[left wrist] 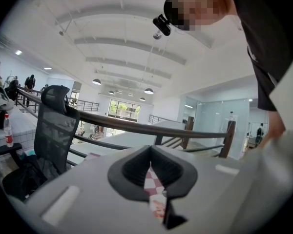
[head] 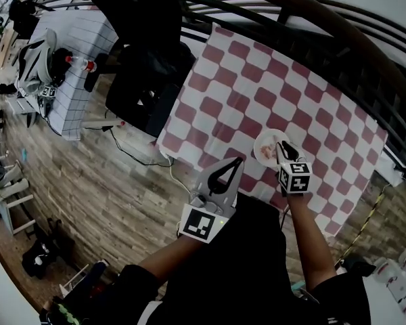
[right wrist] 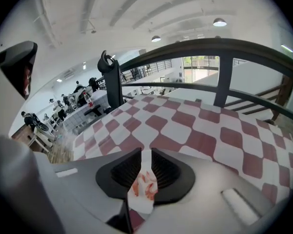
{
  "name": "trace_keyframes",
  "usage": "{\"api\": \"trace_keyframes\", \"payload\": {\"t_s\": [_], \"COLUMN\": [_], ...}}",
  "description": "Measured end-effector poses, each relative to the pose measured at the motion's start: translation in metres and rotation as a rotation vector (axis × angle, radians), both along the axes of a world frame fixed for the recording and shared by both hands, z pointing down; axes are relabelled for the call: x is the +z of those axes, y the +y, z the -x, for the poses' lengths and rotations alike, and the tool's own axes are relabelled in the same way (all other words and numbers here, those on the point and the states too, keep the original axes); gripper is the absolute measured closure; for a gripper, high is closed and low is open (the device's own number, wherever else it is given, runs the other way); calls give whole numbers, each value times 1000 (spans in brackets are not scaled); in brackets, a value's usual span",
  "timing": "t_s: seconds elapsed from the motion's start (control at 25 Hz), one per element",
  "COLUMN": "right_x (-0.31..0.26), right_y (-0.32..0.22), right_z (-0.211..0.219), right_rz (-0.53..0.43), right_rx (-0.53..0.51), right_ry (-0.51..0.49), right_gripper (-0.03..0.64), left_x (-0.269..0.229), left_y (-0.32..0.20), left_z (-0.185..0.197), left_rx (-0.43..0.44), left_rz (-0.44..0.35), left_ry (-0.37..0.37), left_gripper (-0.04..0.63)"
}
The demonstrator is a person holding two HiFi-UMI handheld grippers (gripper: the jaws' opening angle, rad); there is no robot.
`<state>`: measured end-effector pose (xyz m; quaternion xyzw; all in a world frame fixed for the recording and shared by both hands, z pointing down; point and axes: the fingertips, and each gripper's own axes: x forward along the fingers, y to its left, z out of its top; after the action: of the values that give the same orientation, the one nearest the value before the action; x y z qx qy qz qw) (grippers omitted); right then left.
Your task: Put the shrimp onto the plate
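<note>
A white plate (head: 261,143) rests on the red-and-white checked tablecloth (head: 257,80), near the table's front edge. Orange shrimp (right wrist: 146,186) lie on the plate (right wrist: 139,204). My right gripper (head: 281,146) hangs just over the plate. In the right gripper view its jaws (right wrist: 146,153) stand a little apart, so it is open, with the shrimp showing through the gap below and nothing pinched. My left gripper (head: 239,160) sits at the table's near edge, left of the plate. It is shut and empty, and only a sliver of cloth and plate (left wrist: 158,206) shows between its pads.
A black office chair (head: 146,80) stands off the table's left corner on the wooden floor. A dark curved railing (head: 338,26) runs behind the table. Further left is another table with a grid cloth (head: 81,53) and bottles. A cable (head: 139,156) trails across the floor.
</note>
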<state>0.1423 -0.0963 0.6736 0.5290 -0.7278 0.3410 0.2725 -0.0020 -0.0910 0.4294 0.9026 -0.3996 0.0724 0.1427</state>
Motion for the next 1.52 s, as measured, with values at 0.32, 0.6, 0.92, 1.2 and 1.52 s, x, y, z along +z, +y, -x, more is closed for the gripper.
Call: {"api": "trace_keyframes", "payload": {"t_s": [0.32,0.6,0.92,1.2,1.52], "right_x": [-65,-130,-214,-275,-316], "right_y": [23,44,70,97,117], "right_z": [3,9,30,36,37], "right_rz": [-122,-250,-420,-556,-670], "right_rx": [108,177,248,333,408], "right_ry": [-31,-13,-74,-78,73], "right_gripper": [617,617,618,618,618], "left_x": [-16,-26,-42,-62,-72], "left_y": [14,26,39,45,65], "left_z": [1,4,-8,-20,-28], "left_rx": [64,128,216,276,344], "left_rz": [-27,-37,-75,-139,-163], "left_ry": [40,80,113,154,151], "left_gripper": [588,588,588,589,589]}}
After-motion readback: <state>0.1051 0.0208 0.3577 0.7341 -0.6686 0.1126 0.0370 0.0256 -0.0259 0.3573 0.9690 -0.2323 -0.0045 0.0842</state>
